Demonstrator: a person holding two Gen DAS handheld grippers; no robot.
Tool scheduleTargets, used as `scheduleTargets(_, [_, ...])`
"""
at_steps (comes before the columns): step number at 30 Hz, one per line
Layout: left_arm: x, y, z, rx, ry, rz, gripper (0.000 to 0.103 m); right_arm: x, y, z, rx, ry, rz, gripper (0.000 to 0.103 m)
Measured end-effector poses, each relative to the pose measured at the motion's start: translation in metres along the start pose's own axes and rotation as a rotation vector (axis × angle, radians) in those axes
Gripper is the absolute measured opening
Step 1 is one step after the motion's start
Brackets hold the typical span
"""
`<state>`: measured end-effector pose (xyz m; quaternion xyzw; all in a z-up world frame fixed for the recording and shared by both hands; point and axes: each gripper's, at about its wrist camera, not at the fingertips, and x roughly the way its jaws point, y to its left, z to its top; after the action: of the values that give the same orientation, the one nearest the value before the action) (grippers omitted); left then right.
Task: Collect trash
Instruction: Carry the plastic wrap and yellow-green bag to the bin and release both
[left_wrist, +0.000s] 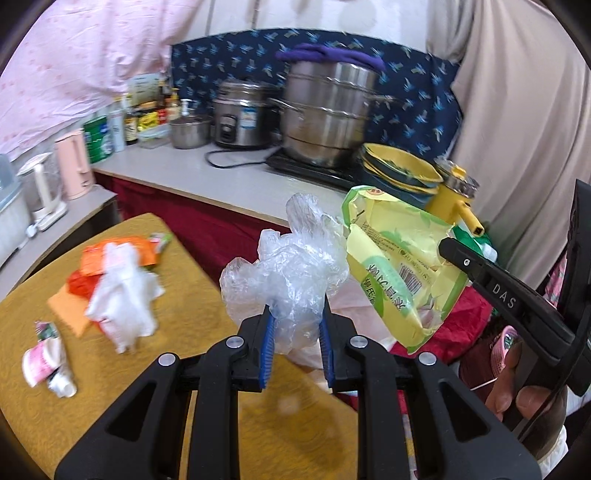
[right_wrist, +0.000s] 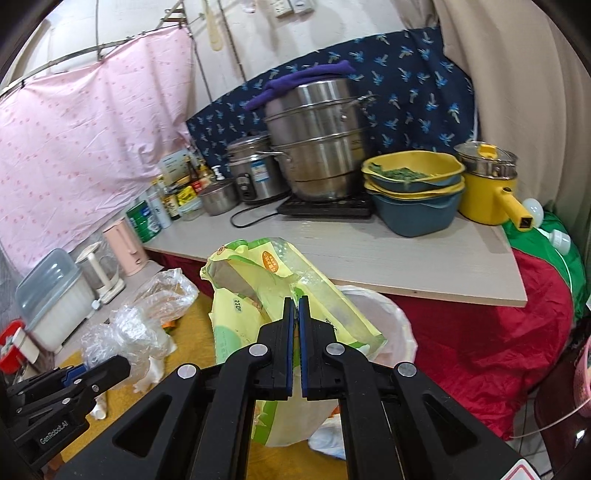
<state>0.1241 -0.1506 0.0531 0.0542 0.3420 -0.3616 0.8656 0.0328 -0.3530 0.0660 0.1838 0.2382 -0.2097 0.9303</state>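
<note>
My left gripper (left_wrist: 297, 314) is shut on a crumpled clear plastic bag (left_wrist: 291, 266), held up above the yellow table (left_wrist: 55, 387). In the right wrist view that bag (right_wrist: 136, 325) shows at the lower left in the left gripper (right_wrist: 122, 363). My right gripper (right_wrist: 296, 302) is shut on a yellow-green empty package (right_wrist: 255, 288), which hangs over a white-lined bin (right_wrist: 395, 321). The left wrist view shows the right gripper (left_wrist: 448, 249) pinching the package (left_wrist: 391, 273) from the right. More trash lies on the table: a white plastic bag (left_wrist: 122, 299), orange wrappers (left_wrist: 110, 254) and a pink-white wrapper (left_wrist: 42, 363).
A counter (right_wrist: 369, 258) behind holds steel pots (right_wrist: 317, 140), a rice cooker (right_wrist: 251, 170), stacked yellow and blue bowls (right_wrist: 413, 192), a yellow pot (right_wrist: 487, 195), bottles and kettles (right_wrist: 123, 245). A red cloth (right_wrist: 480, 332) covers things at the right. A hand (left_wrist: 517, 391) grips the right tool.
</note>
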Motion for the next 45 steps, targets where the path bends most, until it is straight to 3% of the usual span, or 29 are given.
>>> scheduleTargets(9, [0.066, -0.039, 0.005, 0.044, 0.078, -0.046, 0.02, 0.032, -0.046, -0.004, 0.047, 0.036, -0.051, 0.003])
scheduleTargets(20, [0.128, -0.048, 0.006, 0.058, 0.16, -0.065, 0.021, 0.079, -0.066, -0.012, 0.073, 0.093, -0.065, 0.003])
scheduleTargets(24, [0.142, -0.045, 0.006, 0.059, 0.17, -0.058, 0.025, 0.094, -0.068, -0.013, 0.075, 0.113, -0.064, 0.006])
scheduleTargets(26, [0.147, -0.042, 0.007, 0.055, 0.171, -0.048, 0.036, 0.1, -0.067, -0.013, 0.078, 0.119, -0.065, 0.009])
scheduleTargets(28, [0.147, -0.04, 0.009, 0.044, 0.156, -0.035, 0.051, 0.102, -0.067, -0.012, 0.083, 0.116, -0.064, 0.021])
scheduleTargets(31, [0.143, -0.038, 0.011, 0.046, 0.135, -0.021, 0.061, 0.099, -0.064, -0.011, 0.087, 0.094, -0.07, 0.031])
scheduleTargets(45, [0.093, -0.012, 0.024, 0.01, 0.041, 0.025, 0.065, 0.069, -0.021, 0.004, 0.022, 0.041, -0.042, 0.041])
